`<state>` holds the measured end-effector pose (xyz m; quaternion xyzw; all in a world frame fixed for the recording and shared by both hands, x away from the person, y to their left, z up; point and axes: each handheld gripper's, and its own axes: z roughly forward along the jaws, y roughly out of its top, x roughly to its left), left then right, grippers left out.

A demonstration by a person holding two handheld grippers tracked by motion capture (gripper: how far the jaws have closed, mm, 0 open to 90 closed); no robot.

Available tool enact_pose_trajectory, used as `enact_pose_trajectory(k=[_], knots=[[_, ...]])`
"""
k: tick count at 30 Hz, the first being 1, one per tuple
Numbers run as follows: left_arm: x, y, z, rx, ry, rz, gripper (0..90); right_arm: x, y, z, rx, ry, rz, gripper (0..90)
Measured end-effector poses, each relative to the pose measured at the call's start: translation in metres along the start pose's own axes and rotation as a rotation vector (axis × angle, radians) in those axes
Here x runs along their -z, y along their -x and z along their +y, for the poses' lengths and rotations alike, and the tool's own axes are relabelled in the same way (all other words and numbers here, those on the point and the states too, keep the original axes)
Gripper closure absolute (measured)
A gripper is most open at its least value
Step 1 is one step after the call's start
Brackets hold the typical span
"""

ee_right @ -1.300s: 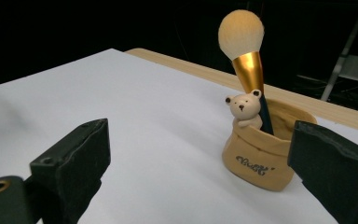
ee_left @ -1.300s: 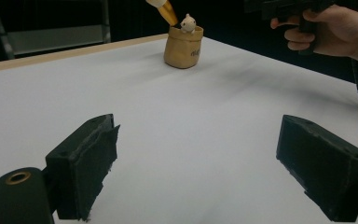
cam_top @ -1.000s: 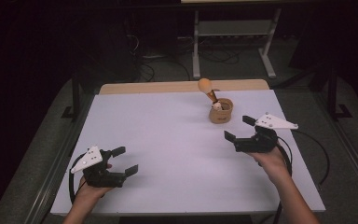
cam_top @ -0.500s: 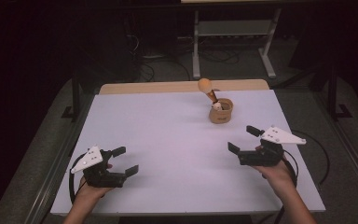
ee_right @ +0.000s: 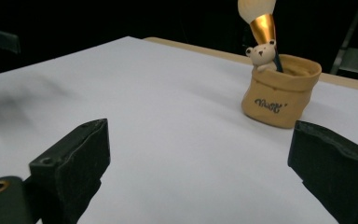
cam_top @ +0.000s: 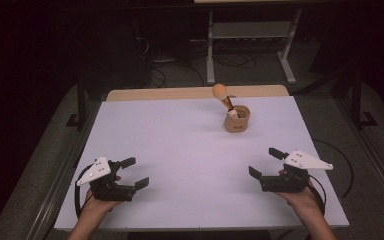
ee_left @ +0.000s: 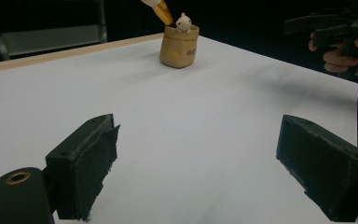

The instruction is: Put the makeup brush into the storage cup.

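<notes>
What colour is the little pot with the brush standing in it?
The pot is tan, like a paper bag, with dark lettering on its front. It shows best in the right gripper view.

A small tan sack-shaped pot (cam_top: 237,120) stands upright right of centre in the upper half of the high view, holding a gold-ferruled brush (cam_top: 222,93) tilted up-left and a white bear figure (ee_right: 262,55).

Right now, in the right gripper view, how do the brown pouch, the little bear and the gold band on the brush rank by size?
1. Brown pouch, clearly largest.
2. Little bear and gold band: look alike in size, so no ranking between them.
</notes>
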<state>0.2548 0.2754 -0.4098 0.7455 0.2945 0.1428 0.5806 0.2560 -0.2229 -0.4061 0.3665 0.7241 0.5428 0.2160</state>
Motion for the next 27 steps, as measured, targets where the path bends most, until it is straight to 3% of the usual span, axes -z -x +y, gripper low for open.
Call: enact_pose_trajectory(k=[9,13,27], knots=[[-0.001,0.0,0.0,-0.003,-0.007,-0.006,11.8,0.006,-0.003,-0.009,0.008,-0.019,-0.003,4.7],[-0.002,0.0,-0.001,-0.012,-0.02,-0.011,12.1,0.006,-0.002,-0.015,0.023,-0.053,-0.013,4.6],[-0.006,0.002,-0.002,-0.021,-0.036,-0.021,12.2,0.004,-0.004,-0.014,0.019,-0.047,0.001,4.5]])
